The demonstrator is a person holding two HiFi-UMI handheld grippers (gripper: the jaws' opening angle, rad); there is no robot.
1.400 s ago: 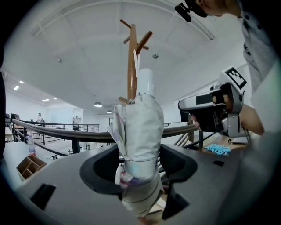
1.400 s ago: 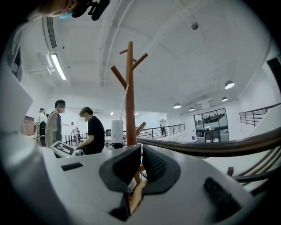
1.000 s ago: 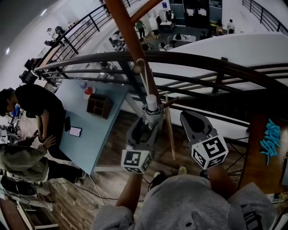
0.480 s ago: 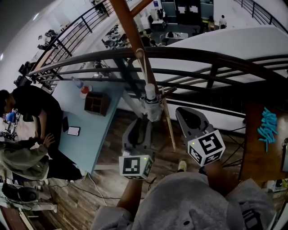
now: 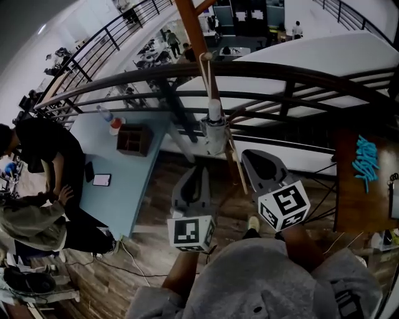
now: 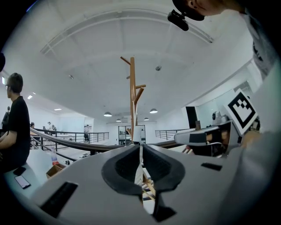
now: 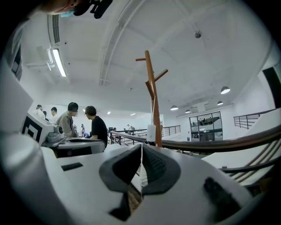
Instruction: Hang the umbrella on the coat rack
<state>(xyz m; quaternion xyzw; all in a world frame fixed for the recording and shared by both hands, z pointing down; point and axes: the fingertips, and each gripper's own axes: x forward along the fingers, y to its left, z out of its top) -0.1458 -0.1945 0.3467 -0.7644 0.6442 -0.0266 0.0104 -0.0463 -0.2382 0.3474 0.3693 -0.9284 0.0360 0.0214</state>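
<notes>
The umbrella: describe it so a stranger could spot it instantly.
Find the brown wooden coat rack beside the dark curved railing. A pale folded umbrella with a white handle hangs against it by a cord, the only thing hanging there.

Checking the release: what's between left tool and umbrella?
Nothing: head view shows a bare gap from umbrella to left tool, whose empty jaws have just been closing.

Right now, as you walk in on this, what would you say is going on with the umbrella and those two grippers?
A person holds a gripper in each hand in front of a wooden coat rack. The folded umbrella hangs by its strap from a peg on the rack, and neither gripper touches it. The left gripper has just been closing its jaws, with nothing between them. The right gripper is shut and empty too. The hanging looks done.
</notes>
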